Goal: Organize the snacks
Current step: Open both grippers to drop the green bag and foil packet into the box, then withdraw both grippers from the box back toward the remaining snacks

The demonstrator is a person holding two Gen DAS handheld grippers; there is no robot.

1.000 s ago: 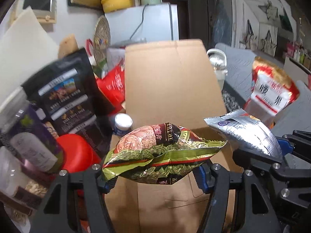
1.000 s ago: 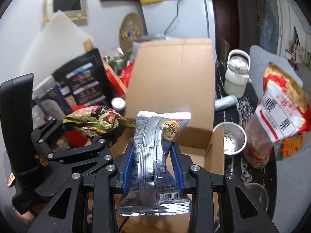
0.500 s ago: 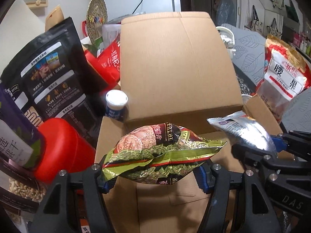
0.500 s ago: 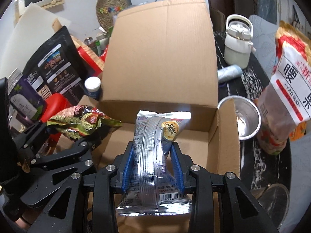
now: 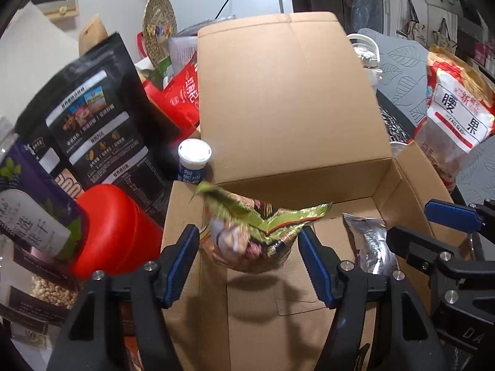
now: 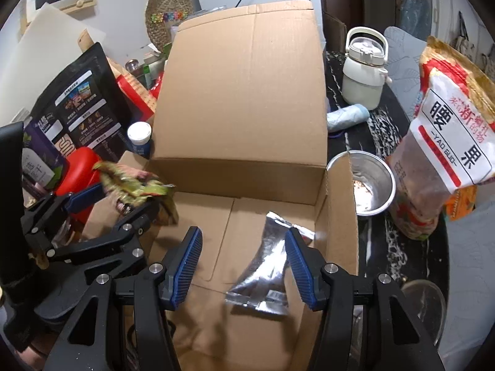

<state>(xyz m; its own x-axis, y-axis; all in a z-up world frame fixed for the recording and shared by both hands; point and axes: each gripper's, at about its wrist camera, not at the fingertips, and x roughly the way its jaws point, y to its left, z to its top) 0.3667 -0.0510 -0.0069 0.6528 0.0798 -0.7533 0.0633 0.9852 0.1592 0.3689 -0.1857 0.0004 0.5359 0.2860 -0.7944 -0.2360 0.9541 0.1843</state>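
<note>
An open cardboard box (image 6: 241, 92) stands in front of both grippers, its back flap raised. My left gripper (image 5: 247, 262) hangs over the box's left side. Its blue pads press on a green snack packet (image 5: 253, 235), which is blurred and tipped with one end up. My right gripper (image 6: 243, 238) is over the box floor and its jaws are opening. A silver snack packet (image 6: 263, 272) is between them, close to the right pad and clear of the left one, low over the box floor. In the left wrist view the silver packet (image 5: 371, 247) shows beside the right gripper (image 5: 414, 225).
Left of the box stand a black pouch (image 5: 92, 123), a purple pouch (image 5: 27, 210), a red container (image 5: 114, 225) and a white-capped bottle (image 5: 195, 160). To the right are a steel cup (image 6: 368, 185), a white kettle (image 6: 365, 71) and a tall nut bag (image 6: 448, 142).
The right jaws have spread apart and the silver packet has dropped out of their grip toward the box floor. The green packet has swung from lying flat to tipped. Both grippers sit lower over the box.
</note>
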